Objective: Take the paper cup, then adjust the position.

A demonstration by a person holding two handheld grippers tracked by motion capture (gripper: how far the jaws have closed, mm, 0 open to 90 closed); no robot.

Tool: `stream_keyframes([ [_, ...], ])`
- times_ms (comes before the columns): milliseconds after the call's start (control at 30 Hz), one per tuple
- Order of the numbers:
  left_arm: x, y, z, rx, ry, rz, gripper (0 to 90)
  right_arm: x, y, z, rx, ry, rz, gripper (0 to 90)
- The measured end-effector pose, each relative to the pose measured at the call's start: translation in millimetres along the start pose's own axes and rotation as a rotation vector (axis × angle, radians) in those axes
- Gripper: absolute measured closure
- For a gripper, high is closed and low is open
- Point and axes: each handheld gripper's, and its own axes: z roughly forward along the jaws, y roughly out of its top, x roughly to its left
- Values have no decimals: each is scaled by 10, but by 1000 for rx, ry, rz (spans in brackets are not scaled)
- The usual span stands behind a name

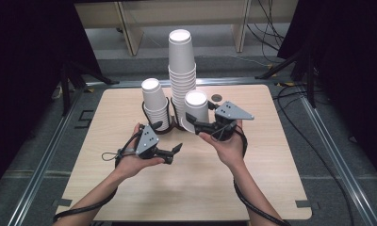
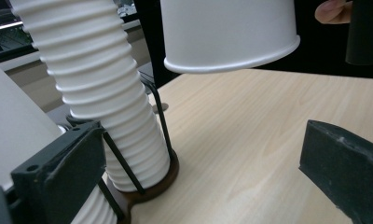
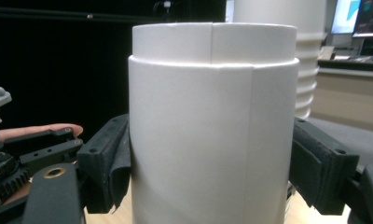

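Two stacks of upside-down white paper cups stand in a dark wire holder at the back of the table: a tall stack and a shorter stack to its left. My right gripper is shut on another upside-down white cup, held above the table just right of the tall stack. My left gripper is open and holds nothing, low in front of the holder and pointing toward the held cup.
The light wooden table has bare surface in front of the hands. A small dark round fitting sits near its back edge. Cables run on the floor to the right, and black stands flank the table.
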Motion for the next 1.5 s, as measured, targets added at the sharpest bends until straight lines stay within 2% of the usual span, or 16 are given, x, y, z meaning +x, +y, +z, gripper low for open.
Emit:
stream_keyframes([
  [133,-97,-176,-32,33,-14,0,0,33,-167,10,14,24,-12,228],
  [267,-159,-337,-43,40,-20,-24,0,84,-364,19,43,52,29,228],
  [333,-183,-397,-67,58,-20,-13,0,106,-460,23,51,56,32,228],
  [367,-198,-431,-70,54,-21,-16,0,108,-503,13,58,52,19,228],
  [500,-249,-548,-103,44,-39,-36,0,135,-691,2,77,73,56,227],
  [667,-330,-651,-159,60,-57,-33,0,156,-862,-26,110,80,54,226],
  [700,-344,-668,-158,51,-61,-41,0,167,-887,-25,105,92,75,226],
  [733,-349,-676,-164,53,-63,-41,0,166,-895,-35,122,93,72,226],
  [833,-357,-672,-187,64,-74,-42,0,178,-909,-46,109,89,64,226],
  [933,-372,-668,-167,42,-89,-58,0,191,-905,-53,105,92,54,227],
  [967,-374,-662,-168,43,-88,-63,0,199,-898,-64,114,100,74,226],
  [1033,-365,-647,-176,53,-88,-64,0,189,-895,-62,111,93,64,226],
  [1100,-355,-633,-174,36,-91,-78,0,208,-880,-75,110,102,95,226],
  [1133,-341,-620,-182,39,-91,-77,0,202,-877,-66,100,104,67,225],
  [1367,-284,-528,-161,13,-111,-117,0,231,-868,-28,100,126,87,223],
  [1500,-276,-468,-128,19,-121,-102,0,210,-841,2,93,134,75,224],
])
